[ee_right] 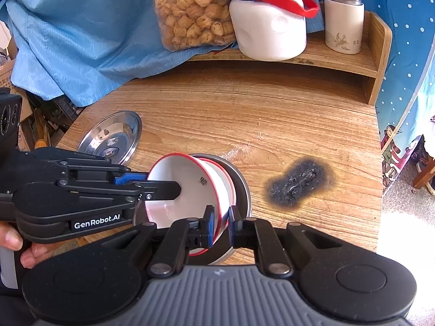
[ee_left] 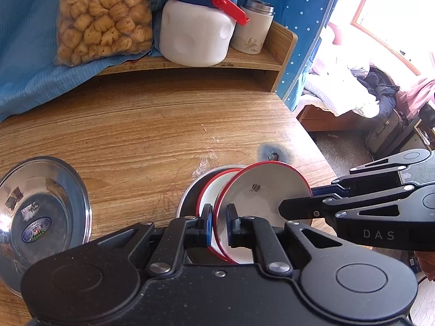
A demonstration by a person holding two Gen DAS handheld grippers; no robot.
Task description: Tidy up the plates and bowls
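Item: red-rimmed bowl [ee_left: 261, 190], tilted over the nested bowl [ee_left: 214, 190] in the steel plate [ee_right: 242, 187]. We clamp its rim with left gripper [ee_left: 218, 217] and right gripper [ee_right: 220, 224]. Stacking step; next, we judge, seat and release.

1. A brown wooden table [ee_right: 244, 114] has a black burnt spot [ee_right: 299, 184] at about 4 o'clock.
2. A low wooden shelf [ee_right: 339, 62] sits at 12 o'clock.
3. A blue curtain with white dots [ee_left: 293, 13] hangs at 1 o'clock.
4. Bright sun comes through a window [ee_left: 391, 19] at 2 o'clock, above a messy bed [ee_left: 348, 95].
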